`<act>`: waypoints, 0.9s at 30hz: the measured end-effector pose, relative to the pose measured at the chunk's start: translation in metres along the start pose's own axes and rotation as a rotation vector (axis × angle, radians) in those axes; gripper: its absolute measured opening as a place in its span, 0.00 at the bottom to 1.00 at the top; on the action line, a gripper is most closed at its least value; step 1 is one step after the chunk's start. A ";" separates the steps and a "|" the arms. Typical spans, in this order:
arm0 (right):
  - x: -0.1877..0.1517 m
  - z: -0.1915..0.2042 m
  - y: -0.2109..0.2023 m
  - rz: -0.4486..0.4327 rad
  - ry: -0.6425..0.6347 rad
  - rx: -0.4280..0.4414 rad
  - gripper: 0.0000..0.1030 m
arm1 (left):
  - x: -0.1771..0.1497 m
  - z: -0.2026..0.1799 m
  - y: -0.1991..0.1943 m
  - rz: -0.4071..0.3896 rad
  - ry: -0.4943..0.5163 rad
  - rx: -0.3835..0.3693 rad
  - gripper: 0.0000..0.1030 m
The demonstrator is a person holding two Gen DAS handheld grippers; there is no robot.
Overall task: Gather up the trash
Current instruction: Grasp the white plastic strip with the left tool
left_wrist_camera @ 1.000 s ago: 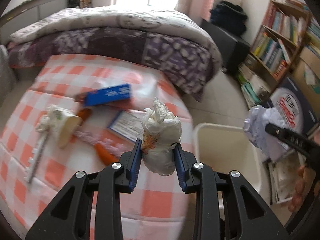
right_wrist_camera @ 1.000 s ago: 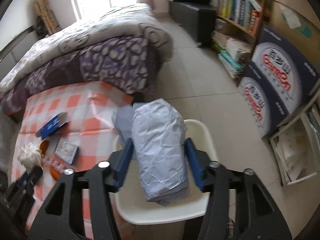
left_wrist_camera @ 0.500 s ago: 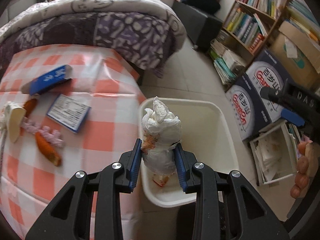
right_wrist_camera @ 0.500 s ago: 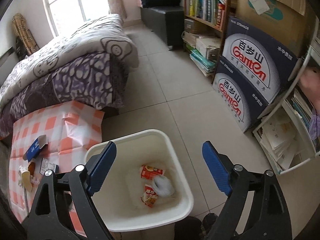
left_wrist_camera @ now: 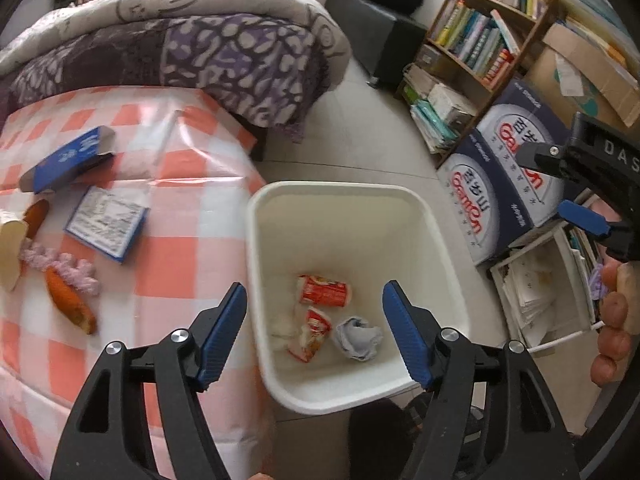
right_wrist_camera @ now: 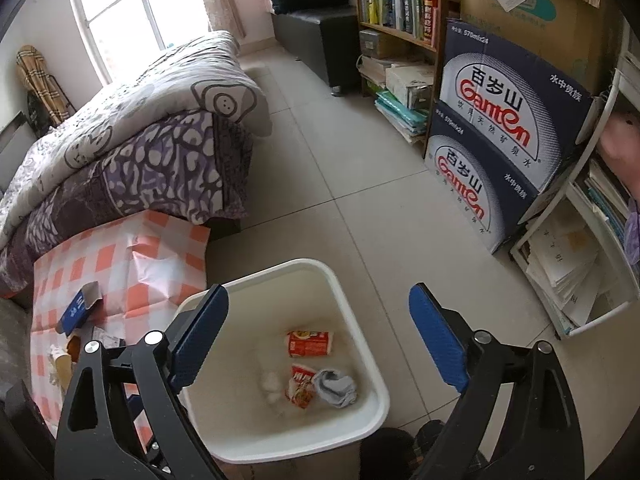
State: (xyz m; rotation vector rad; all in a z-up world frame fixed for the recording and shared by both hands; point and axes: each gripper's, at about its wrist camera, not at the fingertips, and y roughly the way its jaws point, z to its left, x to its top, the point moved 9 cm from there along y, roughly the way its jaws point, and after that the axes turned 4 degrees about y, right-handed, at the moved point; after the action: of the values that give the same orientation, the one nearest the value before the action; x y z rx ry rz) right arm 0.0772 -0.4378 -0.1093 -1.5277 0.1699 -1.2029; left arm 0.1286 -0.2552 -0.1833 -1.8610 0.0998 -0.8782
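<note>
A white bin stands on the floor beside the checked table. In it lie a red cup, a red wrapper, a white tissue wad and a grey crumpled paper. My left gripper is open and empty above the bin. My right gripper is open and empty above the bin too, and it also shows at the right edge of the left wrist view.
The table with the orange checked cloth holds a blue box, a booklet, orange peel pieces, a pink strip and a paper cup. A bed, Ganten boxes and bookshelves surround the floor.
The left gripper moved right over the bin, opened and dropped the white tissue wad into it. The right gripper earlier released the grey paper into the bin and stays open.
</note>
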 end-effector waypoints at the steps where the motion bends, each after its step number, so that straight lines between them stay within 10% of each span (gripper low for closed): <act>1: -0.002 0.005 0.000 0.005 -0.002 0.006 0.87 | -0.001 0.006 -0.002 0.000 -0.006 0.012 0.70; 17: -0.055 0.111 0.011 0.115 -0.204 0.092 0.91 | -0.044 0.235 -0.033 0.236 -0.120 0.480 0.84; 27: -0.109 0.188 0.019 0.178 -0.420 0.161 0.91 | -0.084 0.384 -0.056 0.163 -0.443 0.498 0.84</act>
State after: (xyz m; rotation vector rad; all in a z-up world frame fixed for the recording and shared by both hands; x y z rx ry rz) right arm 0.1742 -0.2491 -0.1597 -1.5511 -0.0684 -0.7194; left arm 0.2836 0.1022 -0.2583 -1.5072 -0.2215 -0.3215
